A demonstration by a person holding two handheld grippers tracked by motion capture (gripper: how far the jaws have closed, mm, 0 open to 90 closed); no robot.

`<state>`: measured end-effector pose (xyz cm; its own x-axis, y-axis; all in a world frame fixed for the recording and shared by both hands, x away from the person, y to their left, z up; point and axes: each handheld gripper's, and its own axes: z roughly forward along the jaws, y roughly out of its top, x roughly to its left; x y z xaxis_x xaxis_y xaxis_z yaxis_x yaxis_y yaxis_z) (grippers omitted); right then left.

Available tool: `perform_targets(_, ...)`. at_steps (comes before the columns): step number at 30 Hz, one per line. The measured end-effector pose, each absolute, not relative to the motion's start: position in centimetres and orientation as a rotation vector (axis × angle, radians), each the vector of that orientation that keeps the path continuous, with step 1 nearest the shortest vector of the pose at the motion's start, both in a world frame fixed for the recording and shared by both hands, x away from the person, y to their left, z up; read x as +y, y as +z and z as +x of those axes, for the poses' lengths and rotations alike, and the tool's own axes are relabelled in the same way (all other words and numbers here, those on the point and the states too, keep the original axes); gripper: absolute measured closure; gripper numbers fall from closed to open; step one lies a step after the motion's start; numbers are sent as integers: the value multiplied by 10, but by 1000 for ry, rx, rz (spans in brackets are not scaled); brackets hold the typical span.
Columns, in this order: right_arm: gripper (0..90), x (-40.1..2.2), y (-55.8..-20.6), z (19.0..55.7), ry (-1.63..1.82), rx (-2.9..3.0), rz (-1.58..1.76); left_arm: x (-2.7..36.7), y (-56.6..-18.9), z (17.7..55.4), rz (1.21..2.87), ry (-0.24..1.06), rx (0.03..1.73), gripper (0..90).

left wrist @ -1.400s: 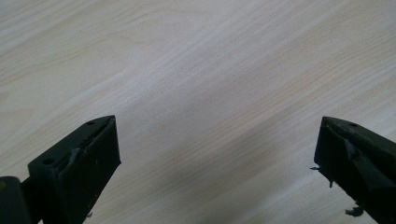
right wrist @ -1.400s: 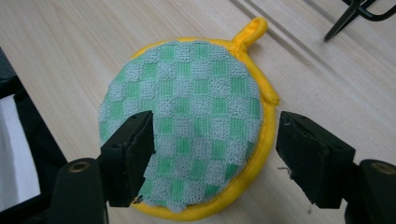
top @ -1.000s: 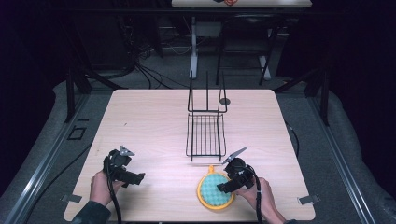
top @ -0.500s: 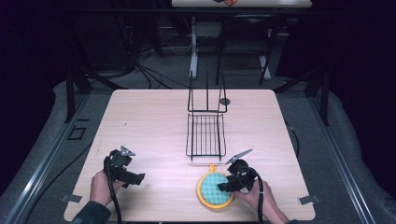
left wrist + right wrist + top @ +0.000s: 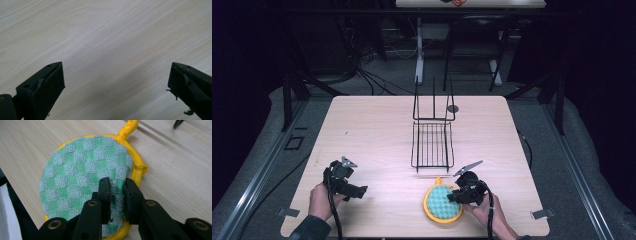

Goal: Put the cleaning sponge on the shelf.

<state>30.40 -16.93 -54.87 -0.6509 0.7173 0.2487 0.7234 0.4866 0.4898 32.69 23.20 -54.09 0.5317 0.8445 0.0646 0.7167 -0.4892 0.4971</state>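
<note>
Tabletop point(image 5: 377, 130) of pale wood carries a black wire rack point(image 5: 432, 145) at its middle, with a round green-checked potholder point(image 5: 441, 204) lying flat just before it. At the potholder's right edge the right gripper point(image 5: 117, 188) points down, its jaws just closed and pinching a fold of the cloth. The left gripper point(image 5: 346, 184) rests level near the left corner, jaws wide apart over bare wood.

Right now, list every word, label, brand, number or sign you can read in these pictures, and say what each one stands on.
There is no readable text in any view.
The round pot holder: a green and grey check with a yellow rim, no print or tag lettering.
The black wire rack: no label.
The wooden table: bare grain, no markings.
The right gripper and the left gripper: plain black parts, no lettering legible.
</note>
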Motion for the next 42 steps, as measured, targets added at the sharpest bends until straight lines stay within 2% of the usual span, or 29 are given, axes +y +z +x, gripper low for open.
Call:
perform_targets(2,828,-170,-548,303,-925,-2686,-1318,233,-541,327,2361,414,1266,4)
perform_targets(8,843,-169,-540,299,-961,-2700,-1296,233,-540,326,2355,414,1265,4)
perform_targets(42,841,-189,-497,292,-1145,-2731,-1287,233,-539,324,2354,437,1260,4)
